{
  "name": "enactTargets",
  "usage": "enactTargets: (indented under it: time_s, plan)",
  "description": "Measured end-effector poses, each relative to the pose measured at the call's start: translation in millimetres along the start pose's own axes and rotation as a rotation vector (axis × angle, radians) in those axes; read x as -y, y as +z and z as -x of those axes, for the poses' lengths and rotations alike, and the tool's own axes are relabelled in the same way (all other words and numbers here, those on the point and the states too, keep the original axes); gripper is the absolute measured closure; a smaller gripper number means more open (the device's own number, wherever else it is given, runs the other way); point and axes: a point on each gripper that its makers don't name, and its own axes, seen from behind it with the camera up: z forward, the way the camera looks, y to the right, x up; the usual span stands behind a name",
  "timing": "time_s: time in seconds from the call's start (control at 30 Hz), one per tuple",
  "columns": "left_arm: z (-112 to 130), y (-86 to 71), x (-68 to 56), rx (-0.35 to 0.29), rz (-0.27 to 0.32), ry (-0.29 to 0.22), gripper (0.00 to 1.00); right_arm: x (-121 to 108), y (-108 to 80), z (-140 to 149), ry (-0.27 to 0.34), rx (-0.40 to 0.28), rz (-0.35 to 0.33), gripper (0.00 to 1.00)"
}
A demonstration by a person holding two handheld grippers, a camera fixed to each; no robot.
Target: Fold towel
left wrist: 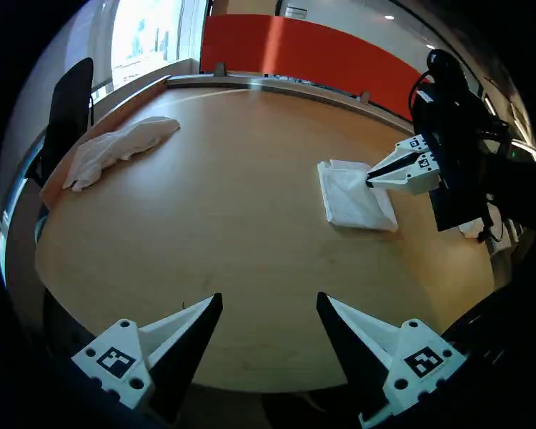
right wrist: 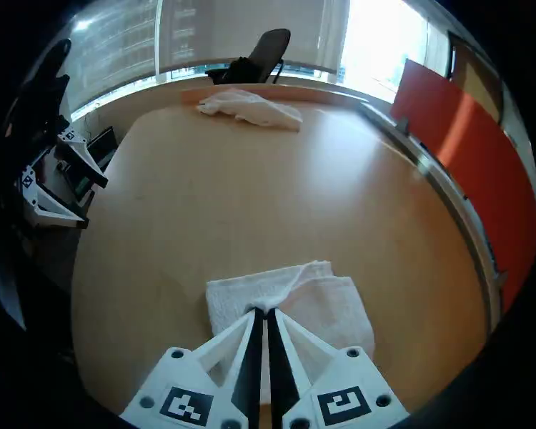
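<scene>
right gripper (right wrist: 262, 312): clenched on folded white cloth towel (right wrist: 325, 300) (1 edge)
left gripper (left wrist: 268, 300): released, tan wooden table (left wrist: 232, 214) ahead

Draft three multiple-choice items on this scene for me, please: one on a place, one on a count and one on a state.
1. Where on the table does the crumpled towel lie?
A. Dead centre.
B. At the far edge, by the black chair.
C. At the near edge.

2. How many white towels are on the table?
A. Two.
B. One.
C. Four.

3. How do the left gripper's fingers stand?
A. Shut on a towel.
B. Shut, empty.
C. Open, empty.

Answers:
1 B: the left gripper view shows it along the far rim, just in front of the chair.
2 A: there is the crumpled one, plus the folded towel at the right gripper.
3 C: bare wood shows in the wide gap between the fingers.
</scene>
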Motion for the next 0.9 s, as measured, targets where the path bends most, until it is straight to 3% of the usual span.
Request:
enactTargets:
  time_s: [0.2, 0.27, 0.33, 0.47, 0.6, 0.9]
  plan:
    - [1, -0.3, 0.6, 0.001, -0.001, -0.01, 0.02, 2, -2.6, 1, 0.01, -0.001, -0.008, 0.89]
    - [1, -0.4, 1.1, 0.002, -0.003, -0.011, 0.02, 4, -3.5, 2, 0.015, 0.001, -0.012, 0.76]
    - [1, -0.6, 1.5, 0.002, -0.004, -0.011, 0.02, 6, -4.6, 3, 0.023, 0.001, -0.018, 0.55]
    - [0, -1.4, 1.3, -0.001, -0.005, -0.009, 0.02, 9, -6.9, 7, 0.042, -0.001, -0.016, 0.33]
    - [-2, -2.1, 0.1, -0.006, -0.005, -0.007, 0.02, 7, -9.1, 14, 0.068, -0.003, 0.024, 0.2]
    - [-3, -2.1, -2.0, -0.01, -0.002, 0.0, 0.02, 12, -15.6, 40, 0.144, 0.013, 0.062, 0.2]
